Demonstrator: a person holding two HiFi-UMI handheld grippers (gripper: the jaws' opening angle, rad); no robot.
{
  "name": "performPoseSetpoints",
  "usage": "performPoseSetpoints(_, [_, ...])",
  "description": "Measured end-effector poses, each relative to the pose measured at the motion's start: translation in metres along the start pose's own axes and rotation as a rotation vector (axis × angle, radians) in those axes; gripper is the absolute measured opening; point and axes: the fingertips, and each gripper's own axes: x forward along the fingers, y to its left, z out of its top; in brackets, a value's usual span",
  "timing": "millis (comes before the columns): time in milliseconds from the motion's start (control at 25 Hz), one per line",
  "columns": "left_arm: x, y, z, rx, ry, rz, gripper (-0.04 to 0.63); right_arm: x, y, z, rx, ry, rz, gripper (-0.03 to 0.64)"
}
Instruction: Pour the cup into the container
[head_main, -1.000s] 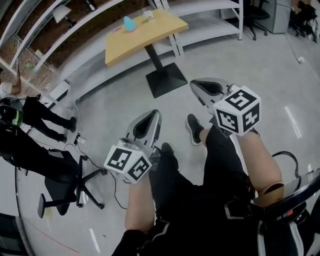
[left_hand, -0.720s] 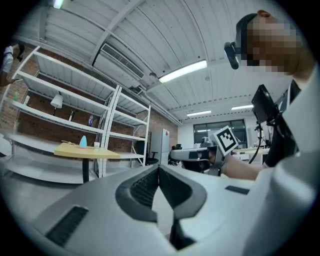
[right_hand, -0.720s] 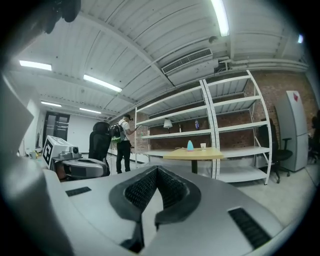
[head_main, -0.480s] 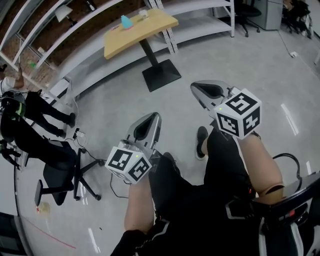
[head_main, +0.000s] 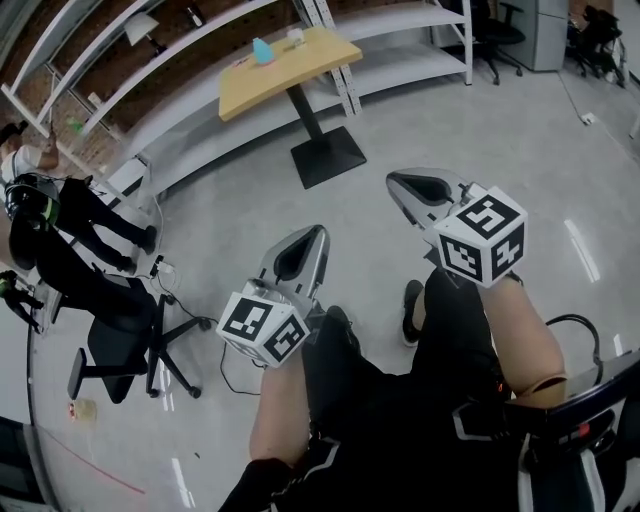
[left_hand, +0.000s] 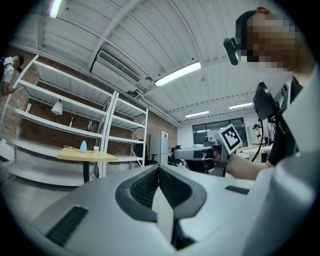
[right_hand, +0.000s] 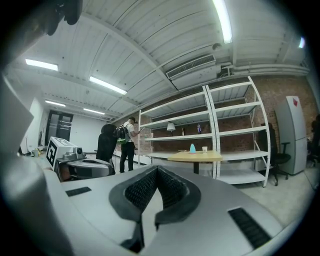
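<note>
Pouring is not begun. Left gripper (head_main: 305, 233) and right gripper (head_main: 396, 181) jaws are together, empty; small white cup (head_main: 294, 37) and pale-blue container (head_main: 262, 50) stand far ahead.

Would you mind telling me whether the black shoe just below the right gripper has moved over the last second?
Yes. The shoe has slid down the head view, away from the table's black base, which has barely shifted.
</note>
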Motion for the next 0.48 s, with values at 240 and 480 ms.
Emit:
performPoseSetpoints(240, [-0.006, 0.007, 0.0, 0.005, -0.005, 0.036, 0.002, -0.002, -0.001, 0.004, -0.002, -0.021, -0.015, 0.0])
performPoseSetpoints(480, [-0.006, 0.012, 0.002, -0.002, -0.008, 0.048, 0.002, -0.001, -0.007, 0.005, 0.001, -0.021, -0.023, 0.0])
